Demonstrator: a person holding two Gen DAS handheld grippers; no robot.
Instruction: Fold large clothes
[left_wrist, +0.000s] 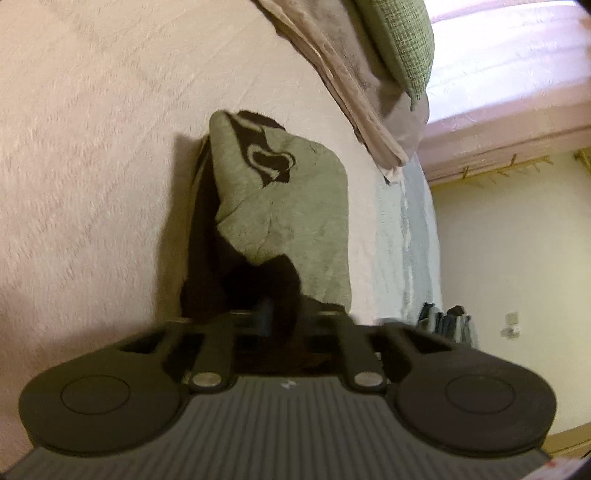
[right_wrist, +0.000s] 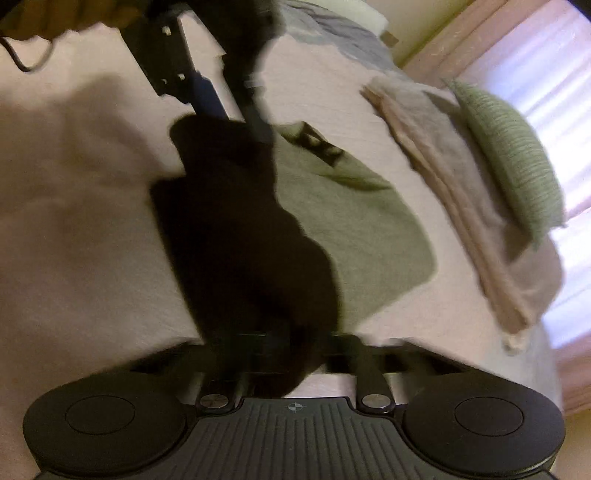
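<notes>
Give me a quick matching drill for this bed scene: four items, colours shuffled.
Items:
1. garment
2. pillow
3. folded blanket
4. bed cover

Colours:
A. pale pink
B. grey-green with black sleeves and print
C. green woven
D. beige-tan

Pairs: 1-B, 2-C, 3-D, 4-A

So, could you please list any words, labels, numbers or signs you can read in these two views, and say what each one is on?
No readable text in either view.
Grey and black garment: a black curly printed design, a graphic rather than letters as far as it shows; blurred in the right wrist view.
Grey ribbed gripper body: a tiny pale mark, too small to read.
</notes>
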